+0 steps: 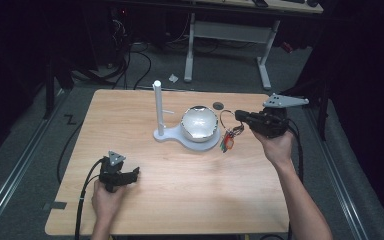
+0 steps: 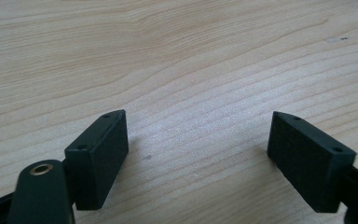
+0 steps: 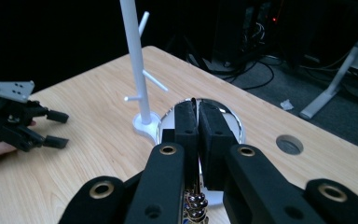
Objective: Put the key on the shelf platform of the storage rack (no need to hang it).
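My right gripper (image 1: 241, 116) hangs above the table (image 1: 180, 200) near its right edge, level, jaws pointing left toward the silver bowl (image 1: 199, 122). My hand wraps the body from below, forearm running back to the near right corner. The jaws are pinched tight on a thin cord (image 3: 194, 103) that sticks up between the pads; from it a bracelet (image 1: 228, 135) dangles, a dark loop with a cluster of coloured beads hanging clear of the wood, just right of the bowl. In the right gripper view, metal beads (image 3: 196, 205) show below the jaws.

My left gripper (image 1: 130, 176) rests low on the table near the near left corner, jaws pointing right. They stand wide apart with nothing between them, bare wood showing in the gap in the left gripper view; one pad (image 2: 98, 156) sits close over the grain.

Counting: one bowl, seated on the round end of one white stand (image 1: 167, 134) near the middle of the table; one upright white post (image 1: 157, 107) rising from it, with two small side pegs; one bracelet; one round hole (image 1: 218, 105) in the table near the far edge; two grippers.
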Demonstrator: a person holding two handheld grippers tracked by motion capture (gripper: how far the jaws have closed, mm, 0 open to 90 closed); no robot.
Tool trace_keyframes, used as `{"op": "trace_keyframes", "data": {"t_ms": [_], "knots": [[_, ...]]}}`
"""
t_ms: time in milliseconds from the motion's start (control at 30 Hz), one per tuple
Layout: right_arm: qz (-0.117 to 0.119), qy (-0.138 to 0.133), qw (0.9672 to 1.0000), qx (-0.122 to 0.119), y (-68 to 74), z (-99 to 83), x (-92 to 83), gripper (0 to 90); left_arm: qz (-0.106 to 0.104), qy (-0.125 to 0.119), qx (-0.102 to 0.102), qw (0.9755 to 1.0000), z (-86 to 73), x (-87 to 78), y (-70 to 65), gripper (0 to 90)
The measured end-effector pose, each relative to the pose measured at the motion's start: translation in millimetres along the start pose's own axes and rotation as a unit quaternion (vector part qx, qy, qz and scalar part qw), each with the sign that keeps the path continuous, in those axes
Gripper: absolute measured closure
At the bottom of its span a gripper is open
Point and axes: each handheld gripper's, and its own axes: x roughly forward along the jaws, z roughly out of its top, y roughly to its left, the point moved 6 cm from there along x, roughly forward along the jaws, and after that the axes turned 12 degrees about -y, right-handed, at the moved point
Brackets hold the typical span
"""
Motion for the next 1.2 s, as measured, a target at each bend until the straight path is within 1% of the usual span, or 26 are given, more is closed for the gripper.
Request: {"op": "trace_keyframes", "data": {"t_ms": [267, 567, 600, 867, 967, 1033, 1200], "knots": [[0.012, -0.007, 0.9999, -0.008, 4.1, 12.3, 12.1, 87.8, 0.000, 0.000, 0.000, 1.0000, 0.0, 0.0, 0.0, 20.8], [0.016, -0.009, 0.9998, -0.009, 3.9, 23.6, 25.3, 87.8, 0.000, 0.000, 0.000, 1.0000, 0.0, 0.0, 0.0, 20.8], [0.016, -0.009, 0.9998, -0.010, 4.2, 26.9, 28.5, 87.8, 0.000, 0.000, 0.000, 1.0000, 0.0, 0.0, 0.0, 20.8], [0.015, -0.005, 0.9998, -0.013, 3.1, 36.3, 46.7, 87.8, 0.000, 0.000, 0.000, 1.0000, 0.0, 0.0, 0.1, 20.8], [0.015, -0.003, 0.9998, -0.013, 2.9, 37.5, 50.9, 87.8, 0.000, 0.000, 0.000, 1.0000, 0.0, 0.0, 0.0, 20.8], [0.013, -0.002, 0.9998, -0.016, 2.8, 39.3, 56.7, 87.8, 0.000, 0.000, 0.000, 1.0000, 0.0, 0.0, 0.0, 20.8], [0.008, 0.001, 0.9999, -0.011, -0.2, 39.1, 65.6, 87.8, 0.000, 0.000, 0.000, 1.0000, 0.0, 0.0, 0.1, 20.9]]}}
